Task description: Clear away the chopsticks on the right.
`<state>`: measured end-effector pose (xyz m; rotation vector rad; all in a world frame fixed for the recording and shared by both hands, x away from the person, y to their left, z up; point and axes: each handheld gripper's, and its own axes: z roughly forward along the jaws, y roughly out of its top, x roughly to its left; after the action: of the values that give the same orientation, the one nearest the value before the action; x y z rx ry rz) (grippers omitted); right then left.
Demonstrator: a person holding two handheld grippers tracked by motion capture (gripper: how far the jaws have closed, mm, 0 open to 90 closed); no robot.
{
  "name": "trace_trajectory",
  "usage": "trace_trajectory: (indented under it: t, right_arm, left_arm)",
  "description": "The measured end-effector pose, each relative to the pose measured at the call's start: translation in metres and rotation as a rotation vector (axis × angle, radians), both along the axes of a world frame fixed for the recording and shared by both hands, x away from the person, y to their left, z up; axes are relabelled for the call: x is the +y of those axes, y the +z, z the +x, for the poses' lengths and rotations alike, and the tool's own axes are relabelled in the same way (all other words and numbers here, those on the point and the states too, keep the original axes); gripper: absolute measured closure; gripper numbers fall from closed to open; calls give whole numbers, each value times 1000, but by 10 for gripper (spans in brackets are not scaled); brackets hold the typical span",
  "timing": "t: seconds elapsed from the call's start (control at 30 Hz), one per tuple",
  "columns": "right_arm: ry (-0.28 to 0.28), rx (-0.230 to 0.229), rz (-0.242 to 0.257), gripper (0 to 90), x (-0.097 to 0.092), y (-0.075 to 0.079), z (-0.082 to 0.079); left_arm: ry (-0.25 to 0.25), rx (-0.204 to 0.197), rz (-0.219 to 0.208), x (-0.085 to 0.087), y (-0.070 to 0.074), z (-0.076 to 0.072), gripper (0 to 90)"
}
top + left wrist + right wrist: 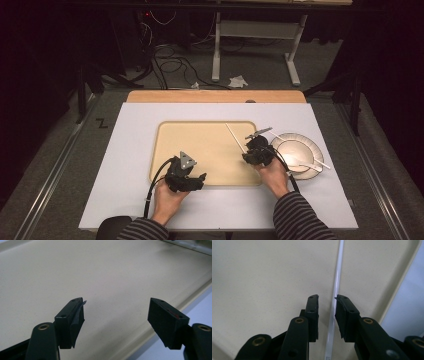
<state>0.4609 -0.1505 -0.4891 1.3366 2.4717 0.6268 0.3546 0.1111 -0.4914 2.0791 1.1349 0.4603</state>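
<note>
My right gripper (327,307) has its fingers (312,315) parted a little, with a thin white plastic stick (334,302) lying in the gap between them; the pads stand just off it on either side, so nothing is clamped. That stick rests flat on the beige rectangular tray (262,285), close to the tray's right-hand rim, and from the high view it runs slantwise from my right gripper (248,146) toward the tray's far edge. My left gripper (116,320) has its fingers (72,320) spread wide and bare, hovering low over the near part of the same tray, with only the tray's sandy floor between them. In the high view my left gripper (200,177) sits at the tray's near rim. Just right of the tray stands a round white paper plate (312,145) carrying white plastic cutlery (305,162). Tray and plate both lie on the pale grey surface (120,165).
</note>
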Motion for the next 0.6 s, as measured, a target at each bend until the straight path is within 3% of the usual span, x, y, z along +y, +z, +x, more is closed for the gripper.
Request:
trace_trajectory:
  t: [0.2, 0.6]
  right_arm:
    - [25, -4, -7, 725, 3, 1, -4]
    - [77, -37, 30, 695, -3, 16, -16]
  left_arm:
    - [0, 1, 3, -1, -1, 1, 295]
    - [-3, 4, 7, -2, -1, 0, 294]
